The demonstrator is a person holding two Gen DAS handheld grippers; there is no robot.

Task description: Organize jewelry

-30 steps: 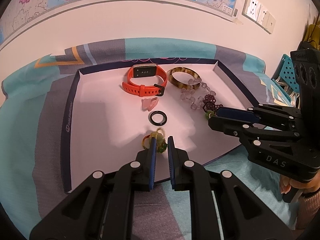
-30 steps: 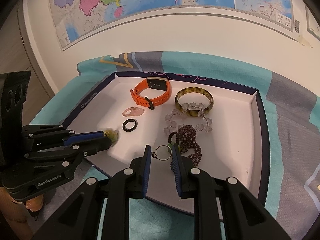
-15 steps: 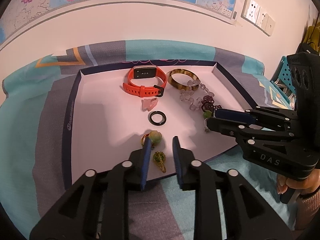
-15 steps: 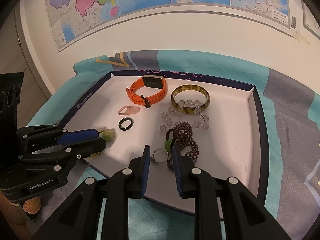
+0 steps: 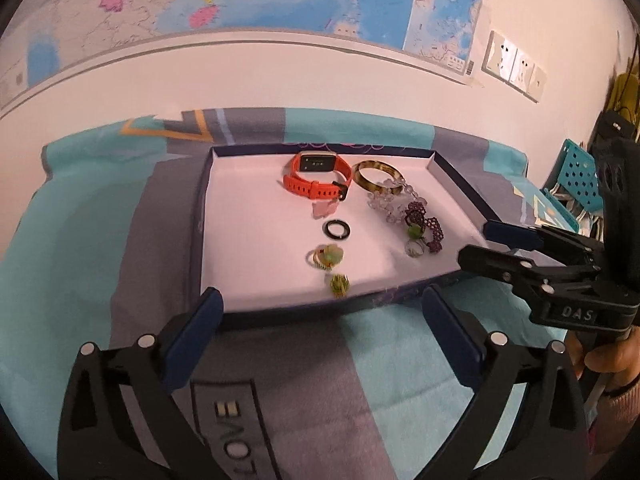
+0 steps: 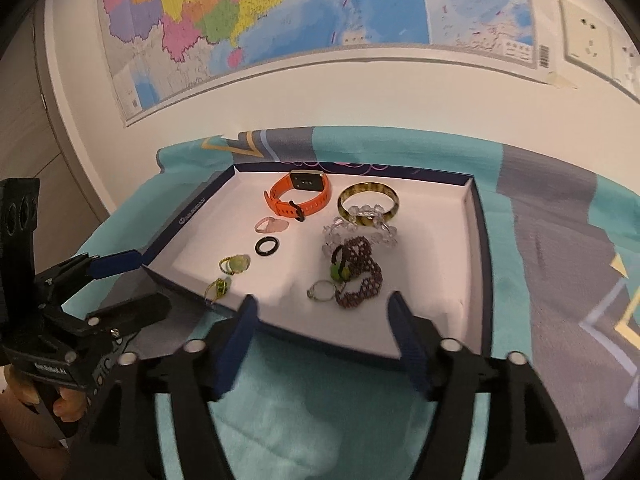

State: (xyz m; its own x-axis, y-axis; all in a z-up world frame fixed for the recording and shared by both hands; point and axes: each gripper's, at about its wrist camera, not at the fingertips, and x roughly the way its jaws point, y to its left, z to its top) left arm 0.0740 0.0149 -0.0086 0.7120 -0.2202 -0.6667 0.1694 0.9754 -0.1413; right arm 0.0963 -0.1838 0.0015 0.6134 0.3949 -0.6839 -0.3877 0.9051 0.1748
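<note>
I see my left gripper [image 5: 320, 328] at the bottom of its own view, jaws just sprung wide and released, nothing between them; they hang over the striped cloth [image 5: 100, 240], short of the tray [image 5: 204, 216]; its handle end is cut off by the lower frame edge. My right gripper [image 6: 324, 320] has likewise just been opening, jaws apart and empty, tips over the tray's near rim; motion blur softens its pads. All the jewelry lies in the tray, mid-frame: orange watch [image 5: 316, 178] and tortoise bangle [image 5: 376, 176] at the far wall, clear beads [image 5: 386, 204] overlapping the bangle, dark bead bracelet [image 6: 358, 272] below them, half covering a green bead; a thin silver ring [image 6: 321, 291] just beside it. Black ring [image 5: 337, 229], pale pink piece [image 5: 324, 209] (shape unclear), two green-stone rings [image 5: 326, 257] [image 5: 339, 284] run down the centre; the nearer one sits at the tray's front edge, too blurred to read. A hand [image 5: 604, 360] shows only partly at right.
</note>
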